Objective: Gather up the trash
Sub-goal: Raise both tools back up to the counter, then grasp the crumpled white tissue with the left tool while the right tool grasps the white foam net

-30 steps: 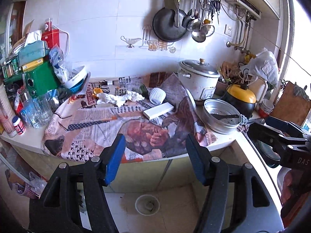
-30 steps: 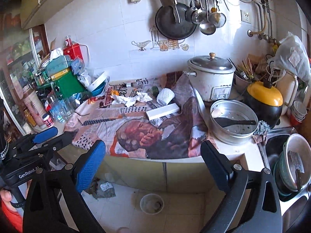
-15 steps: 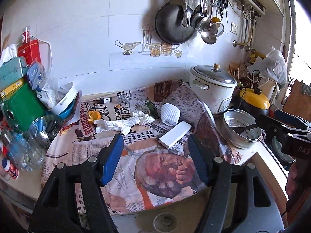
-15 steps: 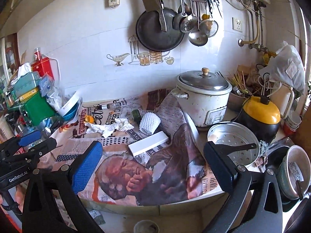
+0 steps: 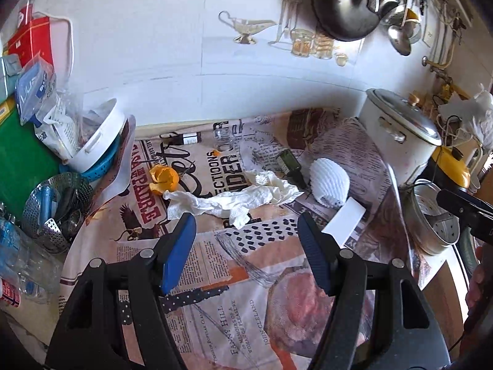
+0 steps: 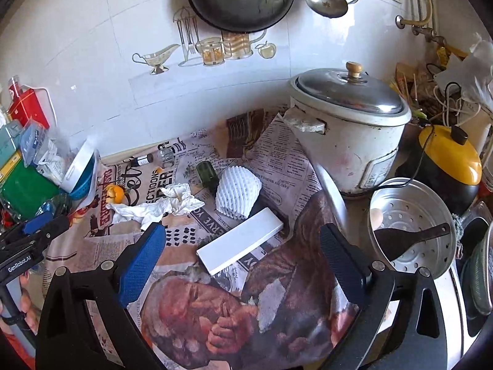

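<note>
Newspaper-covered table (image 5: 215, 265), crowded on every side: rice cooker (image 6: 348, 129) and steamer pan (image 6: 413, 215) to the right, colander (image 5: 55, 209) and stacked containers to the left. Trash loose in the middle of the paper, largest first: flat white box (image 6: 240, 243), white foam fruit net (image 6: 237, 194) just behind it, crumpled tissue (image 5: 234, 199) stretched leftward, green bottle (image 5: 291, 165) lying between tissue and net, orange peel (image 5: 163, 180) at the tissue's far end.

Left claw (image 5: 246, 231) spread wide, holding nothing, hovering just short of the tissue. Right claw (image 6: 243, 249) likewise spread and bare, framing the white box.

Likely trouble from here:
- Tissue is limp and long; pinching 1 end could leave the rest trailing, or drag the peel along.
- Pads closing too low could catch the newspaper and pull the whole sheet, tipping the bottle and small jar (image 5: 223, 137).
- Box lies flat; 2 fingers sliding over its top would only push it into the foam net.
- Both tools working close together risk knocking each other.
</note>
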Demonstrator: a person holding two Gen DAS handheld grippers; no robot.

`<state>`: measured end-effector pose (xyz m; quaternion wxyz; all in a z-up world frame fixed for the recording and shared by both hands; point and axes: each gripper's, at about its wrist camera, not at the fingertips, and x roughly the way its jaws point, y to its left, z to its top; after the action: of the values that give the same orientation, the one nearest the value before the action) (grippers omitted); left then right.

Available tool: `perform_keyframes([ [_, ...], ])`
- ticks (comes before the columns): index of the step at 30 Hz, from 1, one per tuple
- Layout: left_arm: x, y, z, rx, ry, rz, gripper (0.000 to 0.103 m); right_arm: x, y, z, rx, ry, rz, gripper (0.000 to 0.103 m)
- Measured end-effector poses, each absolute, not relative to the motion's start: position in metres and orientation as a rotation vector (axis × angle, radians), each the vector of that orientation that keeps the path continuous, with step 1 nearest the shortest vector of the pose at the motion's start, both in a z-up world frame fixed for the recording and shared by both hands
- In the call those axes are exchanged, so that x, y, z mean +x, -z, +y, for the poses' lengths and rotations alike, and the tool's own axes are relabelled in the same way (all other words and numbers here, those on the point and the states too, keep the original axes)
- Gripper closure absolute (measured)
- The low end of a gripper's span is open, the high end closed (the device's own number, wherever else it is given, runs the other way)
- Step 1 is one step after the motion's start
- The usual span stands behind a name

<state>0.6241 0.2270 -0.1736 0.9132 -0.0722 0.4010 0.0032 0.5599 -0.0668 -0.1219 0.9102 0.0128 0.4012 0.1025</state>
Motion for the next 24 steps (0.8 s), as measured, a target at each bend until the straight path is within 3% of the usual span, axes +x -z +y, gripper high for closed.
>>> perform_keyframes([
  [7,0.675,0.230,0.257,-0.289,-0.147,0.910,0.036,0.630,0.162,-0.061,-0.011,-0.358,0.958,0.015],
  [21,0.769,0.308,0.267,-0.310,-0.171,0.956,0.036,0.716,0.234,-0.058,0.000,-0.441,1.139,0.020],
  [24,0.776,0.315,0.256,-0.298,-0.128,0.984,0.040,0.724,0.244,-0.062,0.036,-0.430,1.170,0.023],
])
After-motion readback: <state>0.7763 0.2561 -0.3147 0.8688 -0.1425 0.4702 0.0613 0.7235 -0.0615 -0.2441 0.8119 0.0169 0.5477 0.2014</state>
